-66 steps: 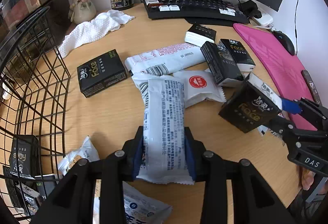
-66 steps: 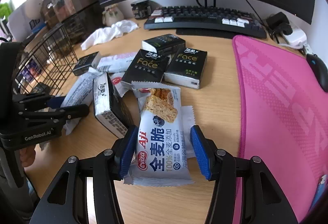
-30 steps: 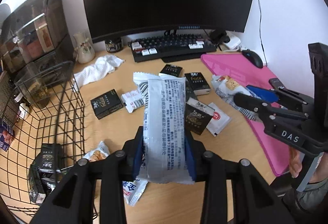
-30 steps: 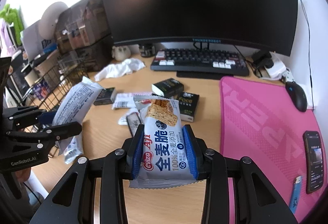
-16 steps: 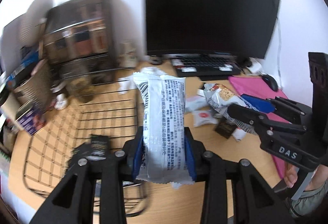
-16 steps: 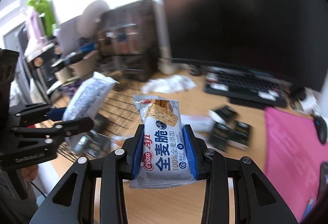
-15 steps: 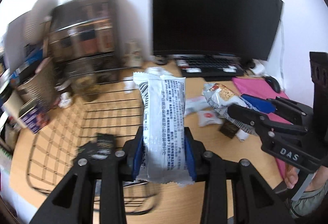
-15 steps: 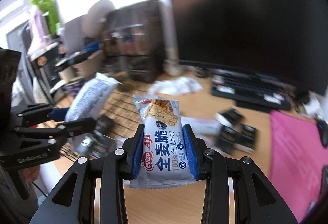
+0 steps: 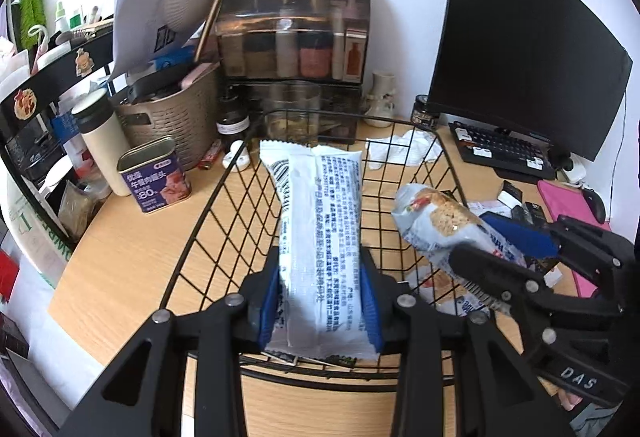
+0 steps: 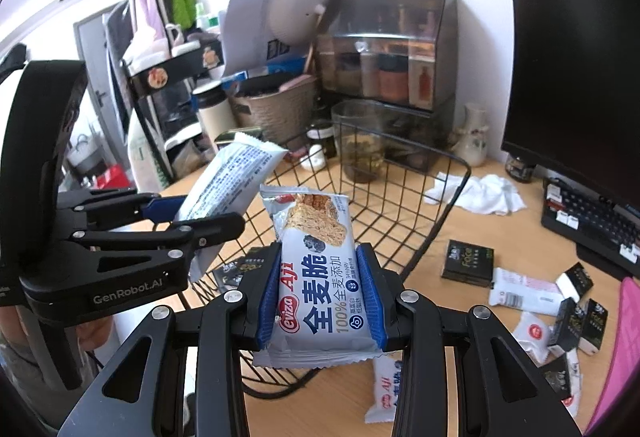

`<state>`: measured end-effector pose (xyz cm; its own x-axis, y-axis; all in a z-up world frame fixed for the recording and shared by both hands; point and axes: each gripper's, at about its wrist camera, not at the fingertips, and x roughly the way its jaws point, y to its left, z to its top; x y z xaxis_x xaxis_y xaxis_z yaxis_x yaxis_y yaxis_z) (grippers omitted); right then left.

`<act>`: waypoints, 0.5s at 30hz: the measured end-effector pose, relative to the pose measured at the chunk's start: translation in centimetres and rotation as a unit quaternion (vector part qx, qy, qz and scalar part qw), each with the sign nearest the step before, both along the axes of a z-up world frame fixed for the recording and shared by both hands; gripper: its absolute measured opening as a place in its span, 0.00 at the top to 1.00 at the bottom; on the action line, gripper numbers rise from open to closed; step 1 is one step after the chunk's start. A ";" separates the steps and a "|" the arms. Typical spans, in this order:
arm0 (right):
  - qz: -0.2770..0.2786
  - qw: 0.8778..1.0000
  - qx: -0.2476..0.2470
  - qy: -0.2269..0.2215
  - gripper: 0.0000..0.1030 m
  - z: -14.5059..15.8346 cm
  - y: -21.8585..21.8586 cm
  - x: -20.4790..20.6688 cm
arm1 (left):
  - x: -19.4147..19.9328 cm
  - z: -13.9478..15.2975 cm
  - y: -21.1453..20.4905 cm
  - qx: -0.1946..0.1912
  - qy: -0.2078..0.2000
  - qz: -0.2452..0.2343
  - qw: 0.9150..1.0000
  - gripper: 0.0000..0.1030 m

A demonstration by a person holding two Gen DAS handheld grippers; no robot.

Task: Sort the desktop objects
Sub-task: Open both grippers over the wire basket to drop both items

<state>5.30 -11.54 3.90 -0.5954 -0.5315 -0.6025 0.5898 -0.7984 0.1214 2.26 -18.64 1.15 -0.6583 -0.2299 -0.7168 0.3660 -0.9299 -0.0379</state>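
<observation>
My left gripper [image 9: 320, 299] is shut on a white snack pack [image 9: 320, 213] printed with small text, held above the black wire basket [image 9: 224, 189]. In the right wrist view, my right gripper [image 10: 322, 297] is shut on a blue-and-white Aji cracker pack [image 10: 316, 241], over the basket's [image 10: 452, 205] near rim. Each wrist view shows the other gripper too: the right gripper [image 9: 516, 249] with its cracker pack [image 9: 432, 221] beside mine, and the left gripper [image 10: 192, 213] with the white pack [image 10: 232, 173]. Dark packs lie on the basket's floor.
Black tissue packs [image 10: 466, 263] and white packets [image 10: 524, 293] lie on the wooden desk right of the basket. Beyond them are a white cloth [image 10: 480, 193], keyboard [image 10: 580, 217] and pink mat [image 10: 624, 337]. A purple tin [image 9: 154, 177], woven bin [image 9: 172, 117] and glass jar [image 10: 362, 141] crowd the basket's far side.
Both grippers have swung left from over the desk's loose packets to above the wire basket, each still gripping its pack. The view has steadied after the blur.
</observation>
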 end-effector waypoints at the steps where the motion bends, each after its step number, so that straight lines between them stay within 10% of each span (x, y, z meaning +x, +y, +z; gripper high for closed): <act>1: -0.001 1.000 -0.003 -0.001 0.63 0.0 0.0 -0.1 | 0.0 -0.1 -0.1 0.001 0.000 0.001 1.000 0.62; 15: -0.022 1.000 -0.001 0.017 0.47 0.4 2.4 0.5 | 0.4 0.9 2.2 0.015 0.040 -0.031 0.999 0.31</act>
<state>5.76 -9.12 4.30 -0.6384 -0.5057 -0.5802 0.5579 -0.8234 0.1039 2.69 -16.43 2.02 -0.7258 -0.1669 -0.6674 0.3028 -0.9486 -0.0920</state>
